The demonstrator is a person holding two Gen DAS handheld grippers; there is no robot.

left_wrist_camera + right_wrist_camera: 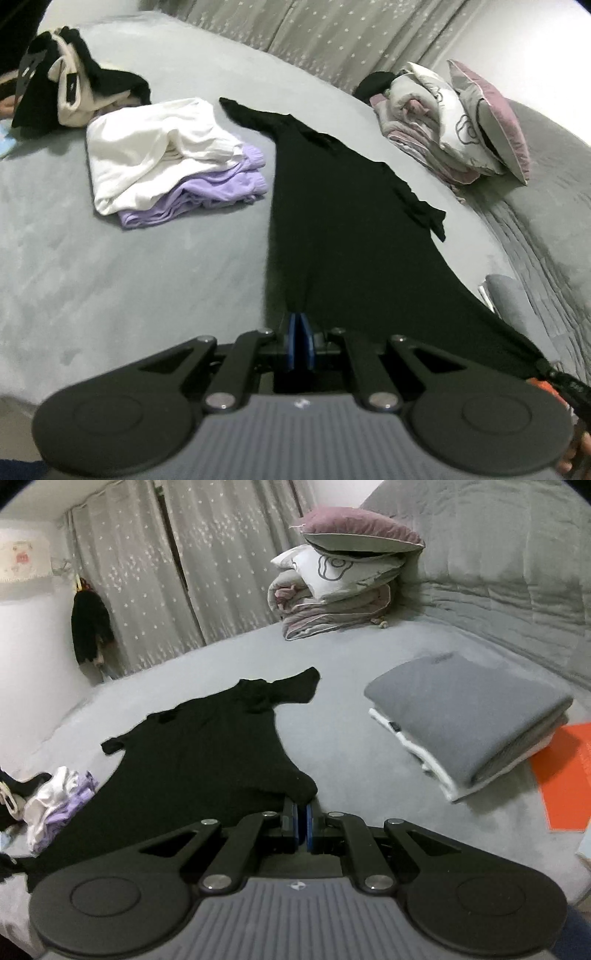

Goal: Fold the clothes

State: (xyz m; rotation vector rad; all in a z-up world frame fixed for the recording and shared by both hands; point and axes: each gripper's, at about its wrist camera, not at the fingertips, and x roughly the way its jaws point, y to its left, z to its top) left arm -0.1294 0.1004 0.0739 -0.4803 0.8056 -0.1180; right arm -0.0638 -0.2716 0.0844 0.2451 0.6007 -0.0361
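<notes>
Left gripper (300,334) is clamped on the hem of the black dress (332,229); right gripper (301,818) looks pinched on the hem's other corner, tho blur hides the contact. Dress lies stretched flat mid-bed (110,277), sleeves toward the curtain-side edge, w/ white & purple folded stack (166,158) just beside it.

- The left gripper (300,325) is pointing down toward the black garment (332,221), its blue pads pressed together and pinching the near hem.
- The right gripper (302,814) is also tilting downward, jaws closed, nipping that garment's near corner.
- Both grippers are sitting at the garment's near edge.
</notes>
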